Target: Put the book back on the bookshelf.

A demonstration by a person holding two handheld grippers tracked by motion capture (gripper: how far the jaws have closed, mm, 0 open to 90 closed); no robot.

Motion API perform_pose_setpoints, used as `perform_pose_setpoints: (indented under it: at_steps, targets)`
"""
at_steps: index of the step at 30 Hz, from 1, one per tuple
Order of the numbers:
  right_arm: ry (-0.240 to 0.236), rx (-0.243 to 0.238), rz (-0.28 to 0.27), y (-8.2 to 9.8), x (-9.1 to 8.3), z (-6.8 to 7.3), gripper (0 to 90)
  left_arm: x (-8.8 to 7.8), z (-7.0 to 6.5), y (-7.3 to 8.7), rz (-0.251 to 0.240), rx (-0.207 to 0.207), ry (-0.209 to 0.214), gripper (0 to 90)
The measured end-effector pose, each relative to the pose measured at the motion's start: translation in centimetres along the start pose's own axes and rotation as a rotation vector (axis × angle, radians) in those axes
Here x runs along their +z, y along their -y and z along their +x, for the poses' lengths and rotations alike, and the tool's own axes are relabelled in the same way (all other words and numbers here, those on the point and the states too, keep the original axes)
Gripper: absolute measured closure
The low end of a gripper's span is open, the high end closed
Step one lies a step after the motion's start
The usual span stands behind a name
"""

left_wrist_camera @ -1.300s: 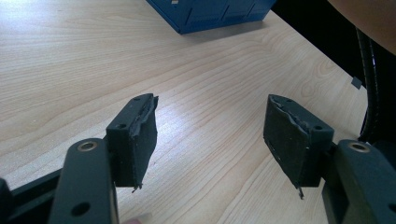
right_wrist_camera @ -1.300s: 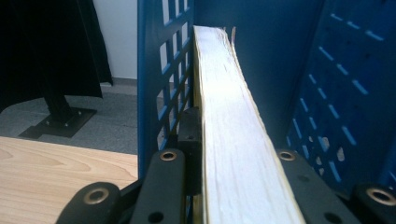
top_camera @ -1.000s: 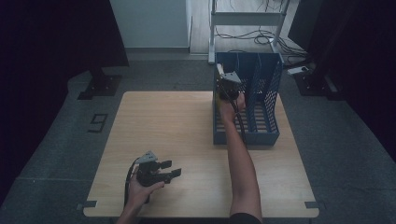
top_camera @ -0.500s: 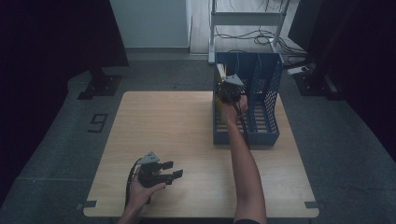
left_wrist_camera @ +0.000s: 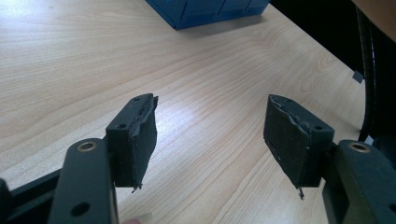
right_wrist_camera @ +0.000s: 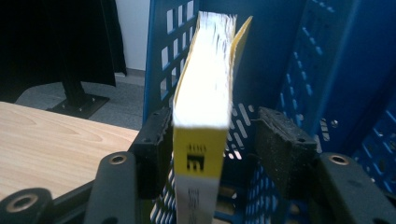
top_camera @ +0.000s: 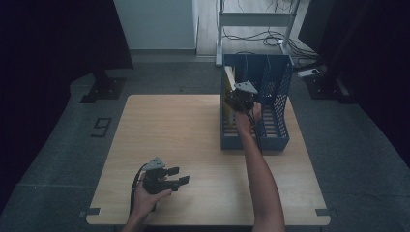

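Note:
A yellow book (right_wrist_camera: 205, 93) stands upright in the left slot of a blue file rack (right_wrist_camera: 327, 70) at the table's far right. My right gripper (right_wrist_camera: 212, 140) straddles its spine: the left pad touches the cover, while a gap separates the right pad from the book, so it is open. From above, the book (top_camera: 228, 79) rises just beyond that gripper (top_camera: 237, 99), inside the rack (top_camera: 275, 96). My left gripper (top_camera: 176, 176) rests low over the near part of the table, open, with nothing between its pads (left_wrist_camera: 135, 135).
The wooden table (top_camera: 169, 125) stretches bare between the rack and my left hand. The rack's near corner (left_wrist_camera: 205, 11) lies ahead of the left gripper. Dark floor, a metal stand (top_camera: 256, 29) and cables lie beyond the table.
My right gripper has drifted slightly back toward me at the rack's left slot. The left gripper has stayed where it was.

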State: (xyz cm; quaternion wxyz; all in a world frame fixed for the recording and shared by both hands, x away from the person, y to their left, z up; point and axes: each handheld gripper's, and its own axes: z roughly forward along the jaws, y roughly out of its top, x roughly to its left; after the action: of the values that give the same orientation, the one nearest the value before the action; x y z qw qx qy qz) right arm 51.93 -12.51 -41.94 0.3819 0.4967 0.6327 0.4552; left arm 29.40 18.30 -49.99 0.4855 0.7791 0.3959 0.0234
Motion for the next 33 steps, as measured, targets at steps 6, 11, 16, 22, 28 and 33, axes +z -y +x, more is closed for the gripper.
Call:
perform_pose_setpoints:
  at_steps: [6, 11, 16, 22, 28, 33]
  targets:
    - [-0.024, 0.010, -0.008, 0.2, -1.1, -0.2, 45.1, 0.1, -0.3, 0.0, 0.002, 0.007, -0.001, 34.6]
    - [-0.069, 0.022, -0.001, 0.4, -1.7, -0.1, 44.0, 0.2, -0.2, 0.0, 0.010, 0.008, -0.005, 34.5]
    - [-0.095, 0.022, -0.003, 0.8, -2.7, -0.1, 43.6, 0.2, -0.3, 0.0, 0.012, 0.009, -0.011, 34.5]
    - [-0.123, 0.023, -0.006, 1.4, -4.2, -0.3, 43.0, 0.2, -0.4, 0.1, 0.016, 0.015, -0.018, 34.5]
    - [-0.163, 0.028, -0.005, 2.2, -6.3, -0.5, 42.7, 0.1, -0.5, 0.0, 0.012, 0.022, -0.030, 34.5]
    - [-0.202, 0.036, -0.019, 3.3, -8.6, -0.6, 42.8, 0.1, -0.7, 0.2, 0.017, 0.028, -0.043, 34.5]
